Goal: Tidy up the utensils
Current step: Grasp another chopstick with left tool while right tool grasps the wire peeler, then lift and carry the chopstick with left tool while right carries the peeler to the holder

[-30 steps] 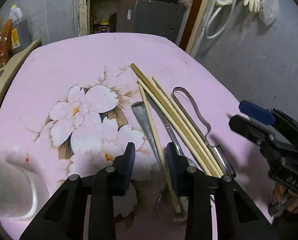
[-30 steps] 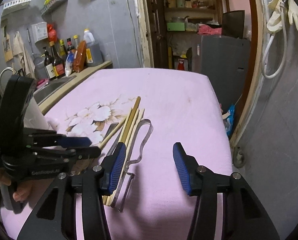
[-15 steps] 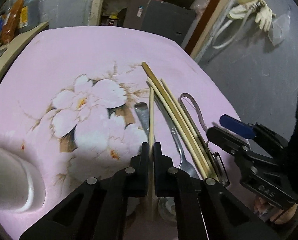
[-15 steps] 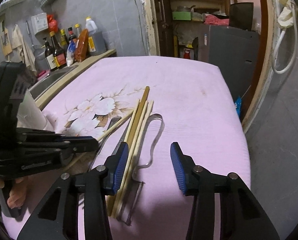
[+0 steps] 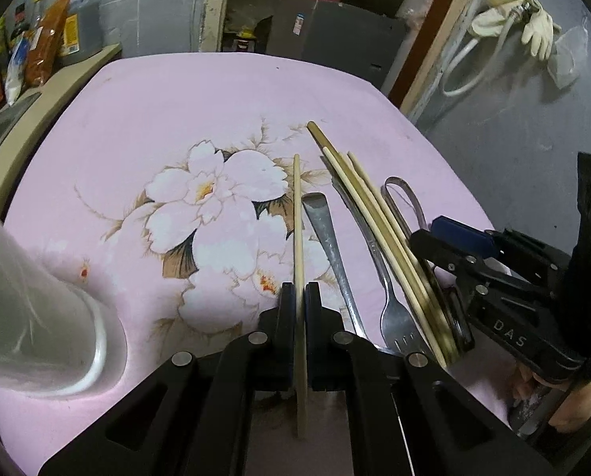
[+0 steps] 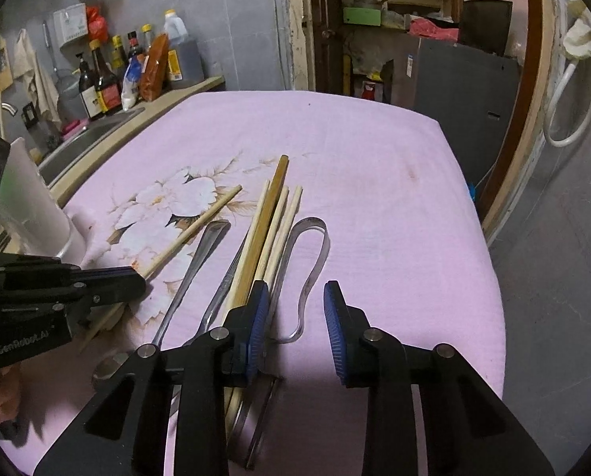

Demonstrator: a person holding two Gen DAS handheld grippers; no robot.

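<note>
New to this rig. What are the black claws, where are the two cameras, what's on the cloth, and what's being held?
No robot: a person holds a two-finger gripper in each hand, each with a fisheye camera looking along its fingers. In the left view, the left gripper is shut on one chopstick. In the right view, the right gripper is closing over the metal tongs, not yet gripping. On the pink flowered cloth lie more chopsticks, a spoon and a fork. A white cup stands at the left.

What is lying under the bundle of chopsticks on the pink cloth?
Under the chopsticks lie a fork and a looped metal tool. Their near ends are covered by the right gripper's fingers, which are closing.
</note>
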